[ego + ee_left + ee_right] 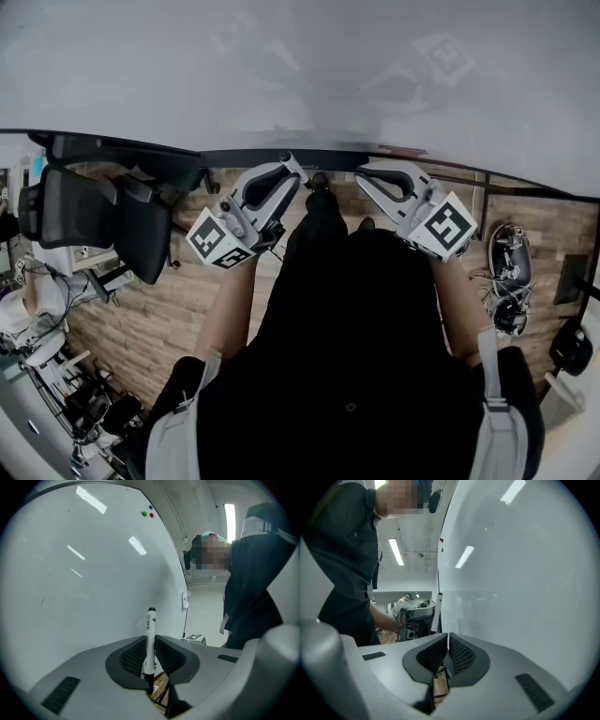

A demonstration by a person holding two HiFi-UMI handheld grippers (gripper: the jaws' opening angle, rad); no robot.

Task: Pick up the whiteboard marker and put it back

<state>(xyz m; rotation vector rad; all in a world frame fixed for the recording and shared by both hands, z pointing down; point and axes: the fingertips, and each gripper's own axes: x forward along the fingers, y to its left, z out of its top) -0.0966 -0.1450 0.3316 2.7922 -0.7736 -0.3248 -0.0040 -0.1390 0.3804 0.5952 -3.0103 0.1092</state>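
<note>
My left gripper (151,641) is shut on a white whiteboard marker (151,634) with a black cap. The marker stands upright between the pads, its top end above them. The whiteboard (70,573) fills the space just left of it. In the right gripper view the same marker (438,607) shows at the whiteboard's edge, sticking up from the left gripper (417,615). My right gripper (448,641) is shut with nothing in it, close to the whiteboard (515,573). In the head view both the left gripper (289,169) and the right gripper (370,174) point at the board's lower edge (234,155).
A green and a red magnet (147,513) sit high on the board. A black office chair (103,211) stands on the wooden floor at left. Cables and gear (511,277) lie at the right. My dark-clothed body fills the lower middle.
</note>
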